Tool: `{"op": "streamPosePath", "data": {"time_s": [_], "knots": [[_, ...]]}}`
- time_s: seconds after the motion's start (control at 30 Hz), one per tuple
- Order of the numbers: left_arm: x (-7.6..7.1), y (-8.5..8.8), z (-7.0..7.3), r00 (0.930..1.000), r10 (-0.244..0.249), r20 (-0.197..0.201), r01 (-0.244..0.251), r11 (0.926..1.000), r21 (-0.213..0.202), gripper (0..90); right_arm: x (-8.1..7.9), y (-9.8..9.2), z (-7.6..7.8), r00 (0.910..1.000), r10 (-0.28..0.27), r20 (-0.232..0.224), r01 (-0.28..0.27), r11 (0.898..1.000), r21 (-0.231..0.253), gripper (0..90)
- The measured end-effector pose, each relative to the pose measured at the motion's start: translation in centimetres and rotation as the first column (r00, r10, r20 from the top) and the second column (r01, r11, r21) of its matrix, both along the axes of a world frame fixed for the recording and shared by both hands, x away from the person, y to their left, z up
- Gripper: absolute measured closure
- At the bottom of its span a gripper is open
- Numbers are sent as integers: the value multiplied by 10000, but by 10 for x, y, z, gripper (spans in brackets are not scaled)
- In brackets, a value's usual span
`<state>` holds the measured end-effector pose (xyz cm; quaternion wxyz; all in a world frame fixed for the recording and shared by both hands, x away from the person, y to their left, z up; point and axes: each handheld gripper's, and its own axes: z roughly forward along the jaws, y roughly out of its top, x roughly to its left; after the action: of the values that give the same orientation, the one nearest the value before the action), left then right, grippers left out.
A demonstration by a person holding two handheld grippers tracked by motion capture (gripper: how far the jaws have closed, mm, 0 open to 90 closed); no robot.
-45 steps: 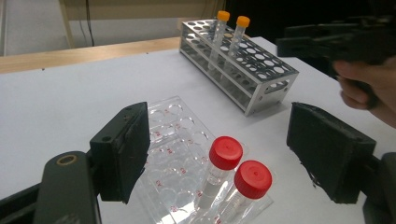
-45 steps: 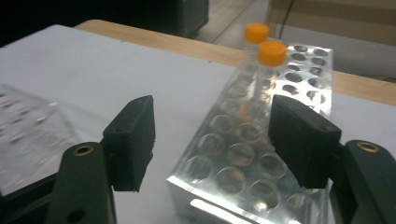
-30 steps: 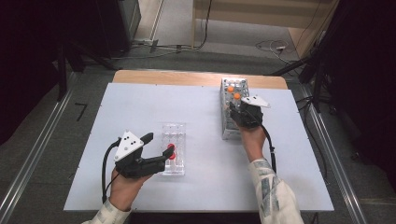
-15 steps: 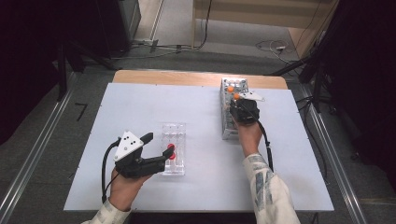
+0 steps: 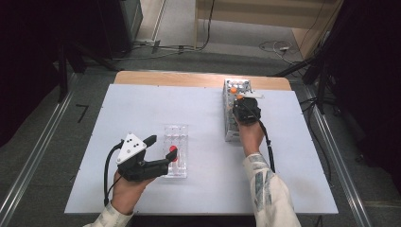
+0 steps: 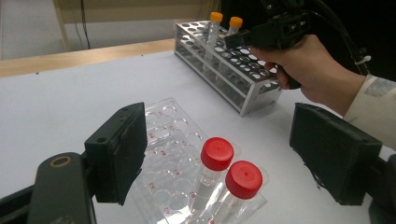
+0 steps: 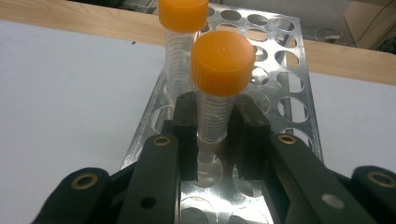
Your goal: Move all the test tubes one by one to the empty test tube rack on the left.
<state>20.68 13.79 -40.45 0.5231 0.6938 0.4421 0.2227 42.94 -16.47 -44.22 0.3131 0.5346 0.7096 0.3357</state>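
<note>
On the left my left gripper (image 5: 160,147) waits with open jaws beside the clear rack (image 5: 176,133), where two red tubes (image 6: 216,155) already stand, while on the right my right gripper (image 7: 215,135) has just closed on an orange tube (image 7: 222,65) still in the metal rack (image 5: 230,124), another behind it.

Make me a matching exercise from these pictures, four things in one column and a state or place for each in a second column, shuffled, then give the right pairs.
1. right gripper
2. left gripper
3. red-capped tubes
4. metal rack

A. jaws open, nothing gripped
B. standing in the clear plastic rack
C. closed on an orange-capped tube
D. near the far edge of the table

Pairs: 1-C, 2-A, 3-B, 4-D
</note>
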Motion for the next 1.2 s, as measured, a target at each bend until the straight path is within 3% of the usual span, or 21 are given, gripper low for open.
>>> {"op": "streamPosePath", "data": {"time_s": [0.13,0.37,0.77,1.03,1.2], "knots": [[0,0,0,10000,15,-3,-15,10000,-7,196,-1,0,0,9999,24,101,-23,10000,-70,718],[0,2,0,10000,73,14,-73,10000,-58,197,-7,-3,4,9984,-44,570,22,9993,386,720],[-1,2,1,9999,110,69,-109,9999,-67,197,-24,-12,36,9876,174,1562,-287,9971,704,722],[-1,1,1,9999,145,75,-144,9999,-67,197,-49,-24,58,9754,929,1998,-1120,9899,865,722],[-2,0,1,9999,131,107,-130,9999,-78,198,-75,-26,63,9607,1874,2046,-2095,9735,919,722]]}}
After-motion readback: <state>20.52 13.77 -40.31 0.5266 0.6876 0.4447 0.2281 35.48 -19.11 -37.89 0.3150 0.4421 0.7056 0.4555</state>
